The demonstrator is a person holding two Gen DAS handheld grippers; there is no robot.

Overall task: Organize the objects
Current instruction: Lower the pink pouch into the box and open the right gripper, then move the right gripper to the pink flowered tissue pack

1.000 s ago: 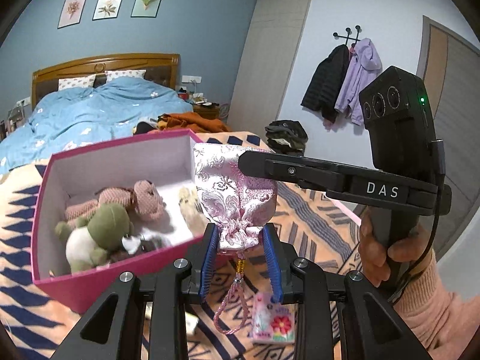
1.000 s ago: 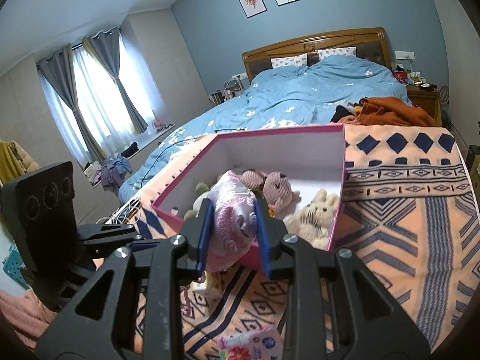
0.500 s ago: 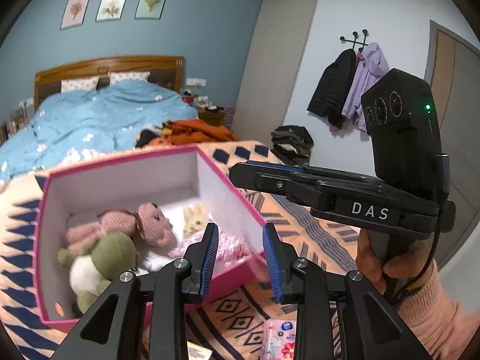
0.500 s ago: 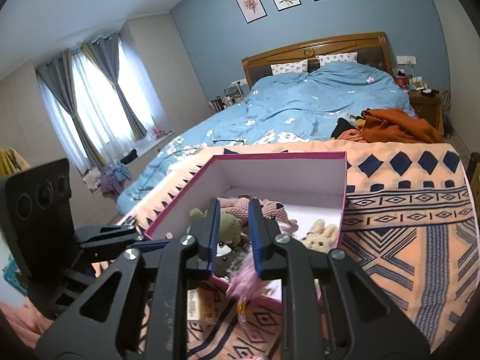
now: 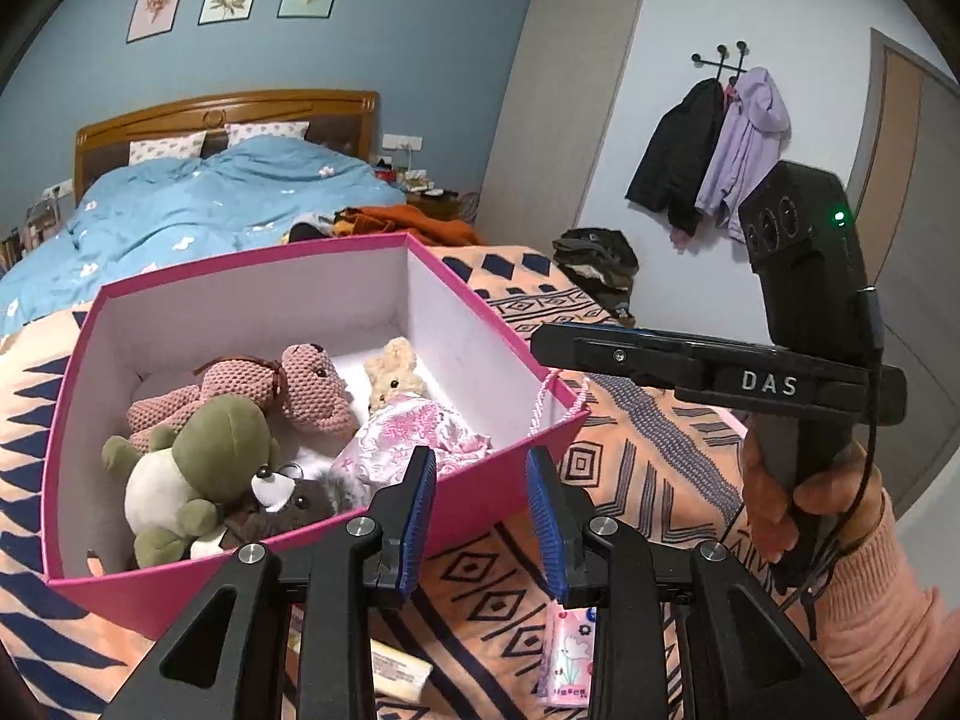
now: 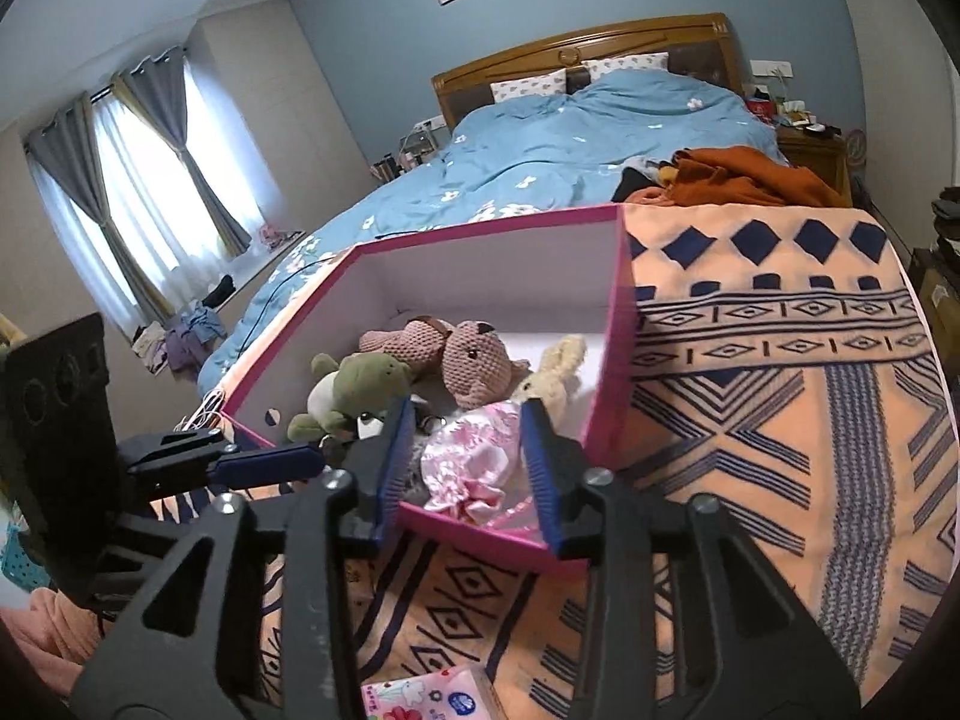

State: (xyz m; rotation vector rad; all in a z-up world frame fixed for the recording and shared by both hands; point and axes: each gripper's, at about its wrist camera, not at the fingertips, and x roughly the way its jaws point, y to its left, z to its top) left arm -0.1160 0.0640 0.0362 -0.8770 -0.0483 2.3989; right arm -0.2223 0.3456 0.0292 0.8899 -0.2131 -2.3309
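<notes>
The right gripper (image 6: 471, 468) has just been opening; its jaws now stand apart above the pink satin pouch (image 6: 474, 459), not pressing it. The left gripper (image 5: 483, 516) is narrow and empty. The pouch lies in the pink box (image 5: 510, 480) among plush toys (image 5: 198, 462). The box rests on a patterned orange blanket (image 6: 780, 390), beside a blue duvet (image 6: 600, 138), under a blue wall (image 5: 420, 30).
</notes>
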